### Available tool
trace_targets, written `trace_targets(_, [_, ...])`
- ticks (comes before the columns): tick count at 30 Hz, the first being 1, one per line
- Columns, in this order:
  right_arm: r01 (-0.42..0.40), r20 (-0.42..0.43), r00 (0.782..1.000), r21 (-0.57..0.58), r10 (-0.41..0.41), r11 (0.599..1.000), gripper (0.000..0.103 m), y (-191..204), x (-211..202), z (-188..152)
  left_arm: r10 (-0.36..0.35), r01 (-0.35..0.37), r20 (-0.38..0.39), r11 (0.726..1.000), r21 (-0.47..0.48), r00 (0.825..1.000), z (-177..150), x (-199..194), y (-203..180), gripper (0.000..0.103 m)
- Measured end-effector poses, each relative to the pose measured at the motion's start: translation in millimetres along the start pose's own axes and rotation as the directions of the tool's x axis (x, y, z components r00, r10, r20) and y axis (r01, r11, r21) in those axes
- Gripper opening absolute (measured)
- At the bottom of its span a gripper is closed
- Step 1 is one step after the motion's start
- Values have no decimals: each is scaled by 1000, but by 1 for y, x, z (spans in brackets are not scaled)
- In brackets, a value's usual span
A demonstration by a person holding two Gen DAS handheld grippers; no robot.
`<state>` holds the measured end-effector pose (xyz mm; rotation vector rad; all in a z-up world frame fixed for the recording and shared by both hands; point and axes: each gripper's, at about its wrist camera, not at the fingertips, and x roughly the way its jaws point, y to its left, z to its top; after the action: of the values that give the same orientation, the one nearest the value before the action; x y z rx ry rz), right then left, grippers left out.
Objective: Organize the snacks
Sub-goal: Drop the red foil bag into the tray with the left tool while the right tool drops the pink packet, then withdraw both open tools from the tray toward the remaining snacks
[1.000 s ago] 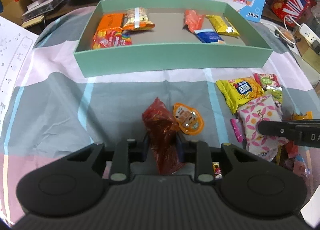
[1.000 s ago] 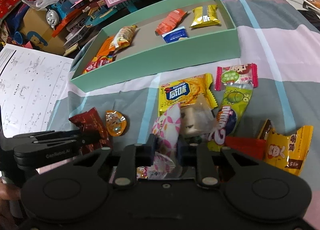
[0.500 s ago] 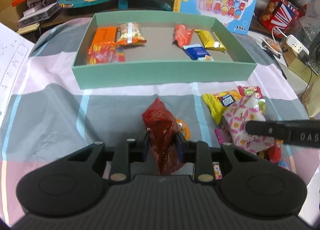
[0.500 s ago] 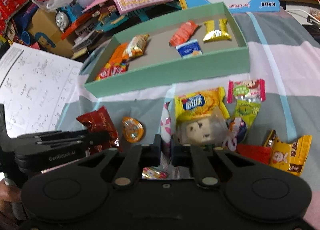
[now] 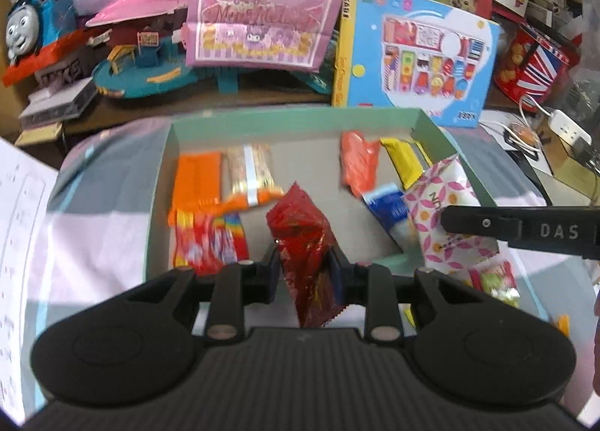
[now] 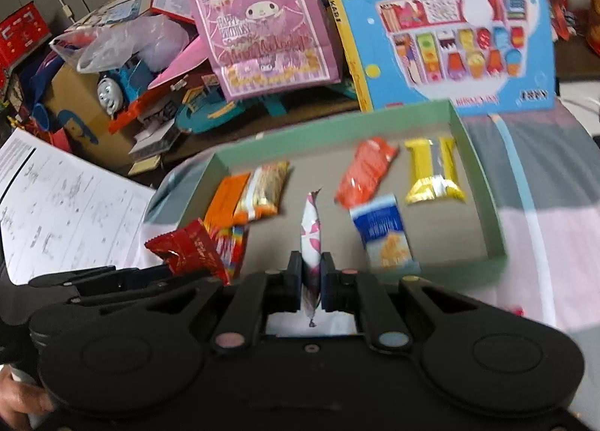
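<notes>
My left gripper [image 5: 304, 269] is shut on a red foil snack packet [image 5: 303, 232] and holds it above the near edge of the green box [image 5: 159, 183]. My right gripper [image 6: 310, 273] is shut on a white packet with pink flowers [image 6: 311, 232], held edge-on above the same box [image 6: 483, 206]. That flowered packet also shows in the left wrist view [image 5: 438, 202], and the red packet in the right wrist view [image 6: 187, 251]. The box holds several snacks: orange, striped, rainbow, red-orange, yellow and blue packets.
Toys, a pink gift bag [image 5: 262, 3] and a blue toy box [image 5: 423, 56] crowd the space behind the green box. A printed sheet [image 6: 63, 202] lies to the left. A few loose snacks [image 5: 495, 277] lie on the checked cloth at the right.
Both grippers have lifted their packets off the cloth and moved forward over the green box. The loose snack pile has dropped out of the right wrist view.
</notes>
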<state>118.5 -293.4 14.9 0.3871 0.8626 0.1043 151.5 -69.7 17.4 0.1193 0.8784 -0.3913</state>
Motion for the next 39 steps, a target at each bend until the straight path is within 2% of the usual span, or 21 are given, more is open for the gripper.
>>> trace_targets(4, [4, -15, 1000, 12, -4, 1000, 9, 2, 29, 16, 5, -5, -18, 1000, 8, 1000, 16, 25, 6, 27])
trace_targets(10, [-19, -49, 999, 23, 20, 1000, 9, -1, 62, 23, 5, -5, -54, 1000, 12, 999, 19, 53, 13, 27])
trace_targets(11, [-24, -56, 998, 28, 26, 999, 13, -3, 65, 23, 11, -10, -56, 1000, 10, 998, 18, 56, 13, 31])
trace_targets(12, [-22, -63, 998, 34, 24, 999, 24, -4, 68, 22, 25, -25, -55, 1000, 6, 998, 18, 59, 14, 40])
trace_targets(13, [-12, -62, 998, 37, 14, 999, 34, -6, 71, 22, 46, -46, -56, 999, 3, 997, 17, 61, 15, 68])
trace_targets(14, [0, -53, 999, 37, 2, 999, 57, -7, 71, 21, 65, -65, -53, 998, 1, 996, 16, 62, 16, 93])
trace_targets(15, [7, -45, 999, 36, -6, 999, 78, -8, 70, 21, 92, -92, -40, 996, -1, 995, 15, 61, 16, 100])
trace_targets(16, [15, -35, 999, 36, -13, 999, 85, -8, 68, 20, 116, -116, -27, 993, 1, 993, 13, 60, 16, 103])
trace_targets(17, [18, -20, 1000, 31, -17, 999, 91, -9, 66, 19, 126, -126, -25, 992, 3, 992, 12, 60, 17, 103])
trace_targets(24, [42, -11, 999, 7, -42, 999, 103, -10, 49, 13, 126, -130, -78, 991, -41, 989, 5, 56, 19, 103])
trace_targets(32, [47, 3, 999, 9, -47, 999, 103, -15, 16, 4, 130, -132, -70, 991, -24, 989, -4, 28, 5, 103])
trace_targets(39, [47, 14, 999, 16, -47, 999, 103, -24, -20, -17, 137, -139, -77, 990, -13, 988, -26, 3, -7, 103])
